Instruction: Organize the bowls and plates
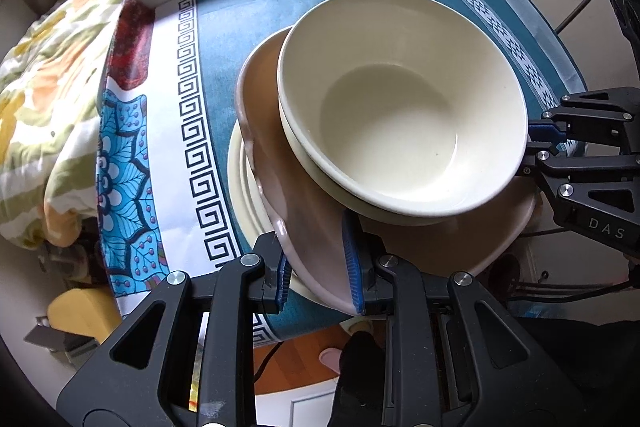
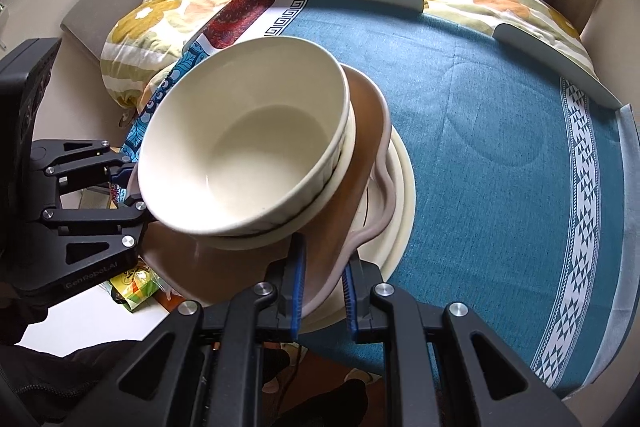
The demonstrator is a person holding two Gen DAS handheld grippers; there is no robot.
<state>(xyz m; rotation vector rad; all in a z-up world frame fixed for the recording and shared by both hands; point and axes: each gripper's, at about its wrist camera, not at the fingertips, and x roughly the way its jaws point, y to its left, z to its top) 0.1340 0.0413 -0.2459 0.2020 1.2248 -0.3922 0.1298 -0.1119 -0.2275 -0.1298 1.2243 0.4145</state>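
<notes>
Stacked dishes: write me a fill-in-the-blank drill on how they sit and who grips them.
1. The cream bowls rest on a ____ plate.
2. That plate's rim is pinched by the left gripper and the right gripper, so it is held from ____ sides.
3. Below it lie cream plates on a ____ tablecloth.
4. The number of nested bowls is ____.

Missing words: brown; two; blue; two

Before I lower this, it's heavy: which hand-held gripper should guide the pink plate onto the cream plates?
Probably right hand-held gripper: it clamps the pink plate rim just above the cream plates; left hangs off-table.
</notes>
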